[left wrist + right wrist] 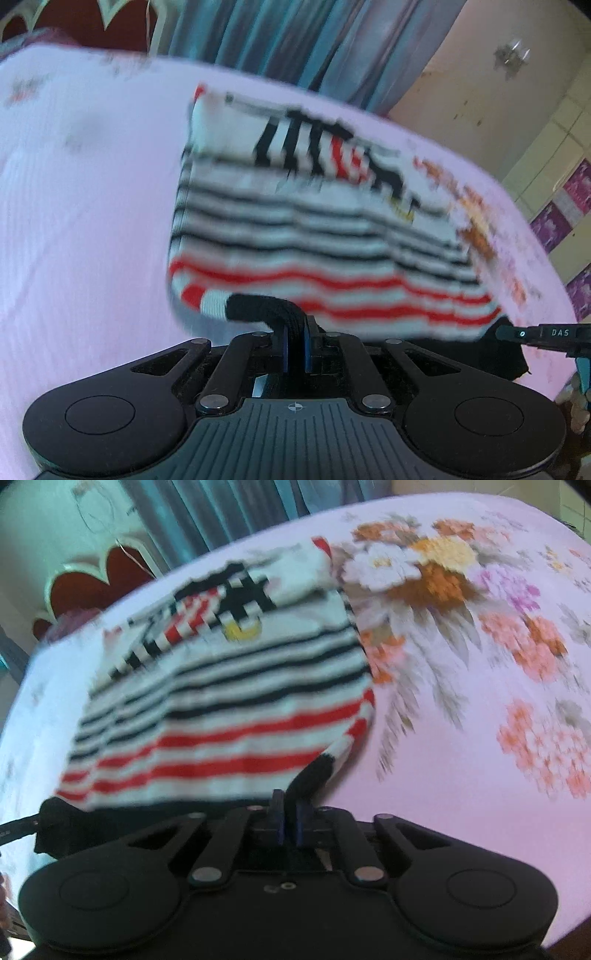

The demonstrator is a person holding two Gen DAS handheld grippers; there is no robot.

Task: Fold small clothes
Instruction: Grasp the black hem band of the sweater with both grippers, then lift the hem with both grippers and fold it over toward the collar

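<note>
I'm working over a bed (81, 221) spread with a pink sheet (461, 812) that carries a big printed bouquet of flowers (436, 572) off to my right side. Behind it hang blue-grey curtains (280, 37), with a dark red scalloped headboard (107, 576) at the far left corner. None of that stands in my way; the sheet around the garment looks free.

The piece I'm folding is a small striped knit garment (314, 236), white with thin black bands higher up, red bands lower down and a black-and-red figure near the top. It lies on the sheet ahead of both cameras, its far part flat, its near edge raised toward me. That near edge ends in a black hem (258, 306).

My left hand-held gripper (295, 354) is clamped tight on the hem at the garment's left near corner; the black fabric bunches up between the blue pads. My right hand-held gripper (290, 827) is pinched on the hem at the right near corner in the same way.

As I read it, the sides already look tucked in, since the shape is a tidy rectangle, though blur keeps me from being sure. What I judge remains is carrying this bottom edge up over the body toward the top, laying it down and letting go.
</note>
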